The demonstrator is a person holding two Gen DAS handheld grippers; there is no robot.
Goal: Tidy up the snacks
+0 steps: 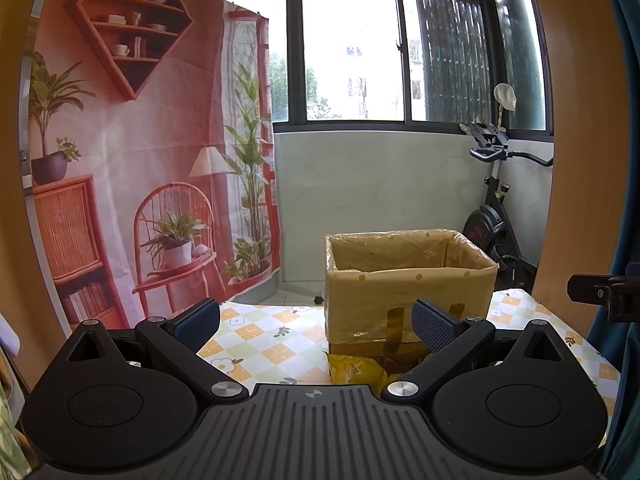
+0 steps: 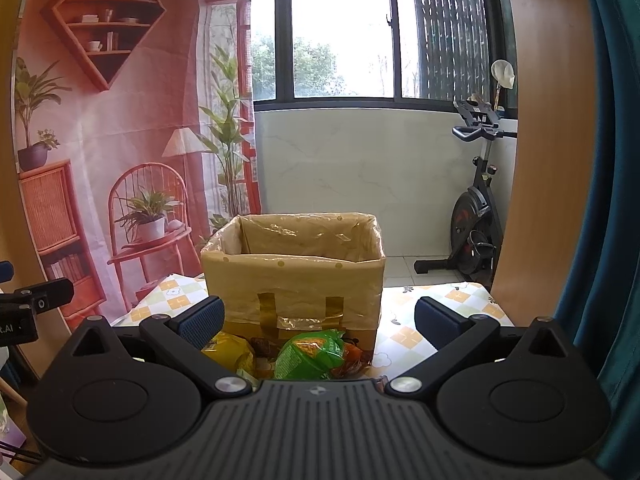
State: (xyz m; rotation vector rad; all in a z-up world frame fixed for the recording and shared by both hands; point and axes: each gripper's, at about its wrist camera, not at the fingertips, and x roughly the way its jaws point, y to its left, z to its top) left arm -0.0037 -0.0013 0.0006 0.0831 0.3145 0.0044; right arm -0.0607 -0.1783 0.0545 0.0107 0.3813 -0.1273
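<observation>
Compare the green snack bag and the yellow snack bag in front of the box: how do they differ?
The green snack bag lies right of the yellow snack bag, nearer the middle of the box. The green one shows an orange printed panel; the yellow one looks plain. Both lie on the tablecloth, outside the box, in no claw.

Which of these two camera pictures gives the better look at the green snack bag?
The right wrist view. There the green snack bag lies in plain sight in front of the cardboard box, between the open fingers. The left wrist view shows only a green sliver beside its right finger.
</observation>
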